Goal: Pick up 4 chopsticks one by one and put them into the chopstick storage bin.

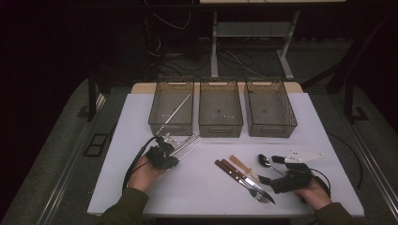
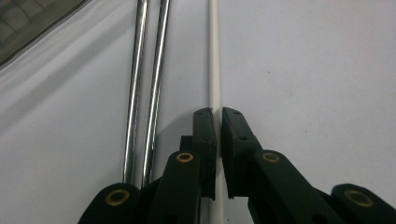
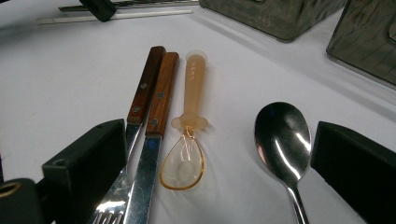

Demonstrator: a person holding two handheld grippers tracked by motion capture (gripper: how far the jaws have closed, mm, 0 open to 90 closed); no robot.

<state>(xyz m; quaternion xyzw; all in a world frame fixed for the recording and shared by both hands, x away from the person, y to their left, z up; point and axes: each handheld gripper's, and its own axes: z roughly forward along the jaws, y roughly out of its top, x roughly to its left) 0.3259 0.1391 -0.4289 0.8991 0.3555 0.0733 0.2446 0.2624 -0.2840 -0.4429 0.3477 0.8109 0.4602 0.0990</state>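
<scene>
From the high view, my left claw sits at the near end of a small bundle of chopsticks on the white table, just in front of the left bin, which already holds a metal chopstick; my right claw rests by the cutlery, well apart

In the left gripper view, my jaws are clamped on the white chopstick, near its end, with two steel chopsticks lying just beside. I judge it light, stiff, thin and smooth, so it may swivel or slip; a grip nearer the middle would steady it

In the right gripper view, my jaws stand wide and empty around the steel spoon, the amber spoon and two wooden-handled pieces. The tabletop is smooth, the room dark
</scene>
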